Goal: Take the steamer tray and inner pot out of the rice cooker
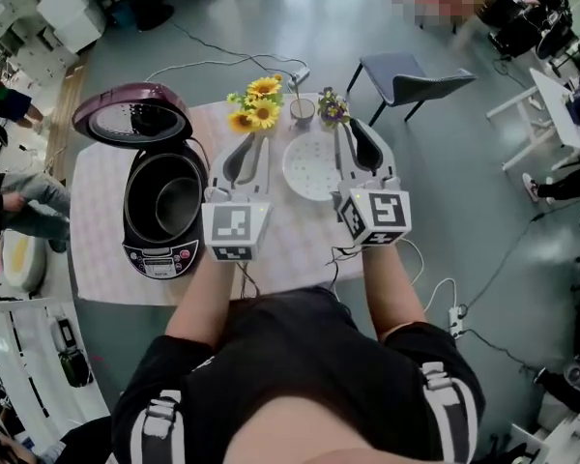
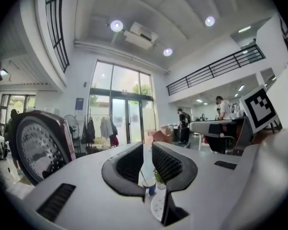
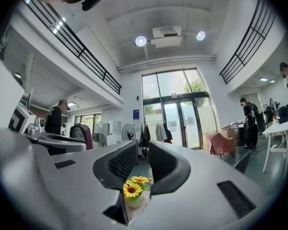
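Note:
The dark rice cooker (image 1: 160,245) stands open at the table's left, its maroon lid (image 1: 132,116) tipped back, and the grey inner pot (image 1: 174,201) sits inside it. The white perforated steamer tray (image 1: 309,167) lies on the tablecloth to the cooker's right. My left gripper (image 1: 254,141) hovers high between cooker and tray, pointing level, with a narrow gap between its jaws and nothing in them. My right gripper (image 1: 353,129) hangs over the tray's right edge, likewise slightly open and empty. The left gripper view shows the lid (image 2: 38,145) and the tray (image 2: 157,205) below the left gripper (image 2: 147,150).
Sunflowers (image 1: 256,104), a small cup (image 1: 302,110) and a purple posy (image 1: 333,106) line the table's (image 1: 101,249) far edge. A grey chair (image 1: 406,80) stands beyond on the right. Cables trail over the floor. A person sits at the far left.

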